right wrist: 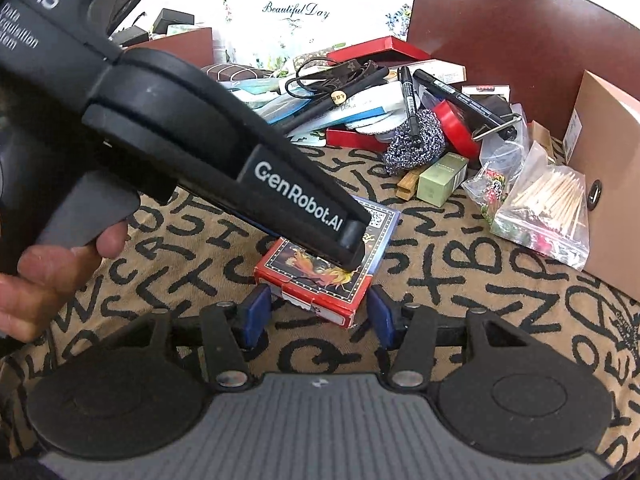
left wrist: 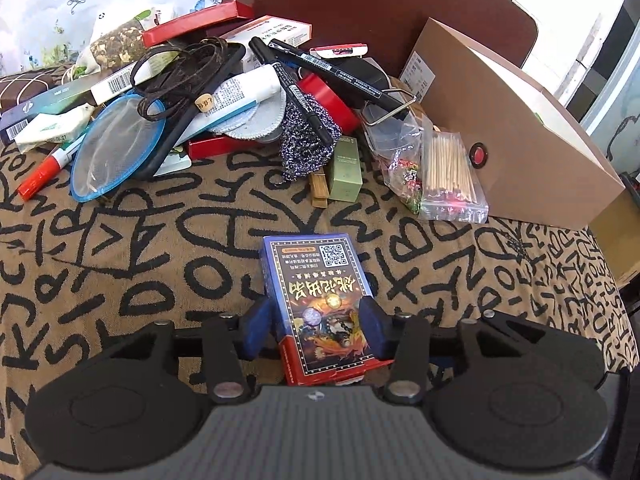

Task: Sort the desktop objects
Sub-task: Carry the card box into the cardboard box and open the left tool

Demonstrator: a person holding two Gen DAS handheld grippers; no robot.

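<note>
On the letter-print tabletop (left wrist: 120, 272), the card box (left wrist: 320, 304) sits clamped in the left gripper (left wrist: 318, 330) fingers — right gripper (right wrist: 316, 314), fingers apart, should straddle its near end squarely before closing.

Glossy printed card box (left wrist: 316, 304), woven matt cloth (left wrist: 120, 264), matt brown cardboard box (left wrist: 520, 140), wooden sticks in clear plastic bag (left wrist: 450, 172)
</note>
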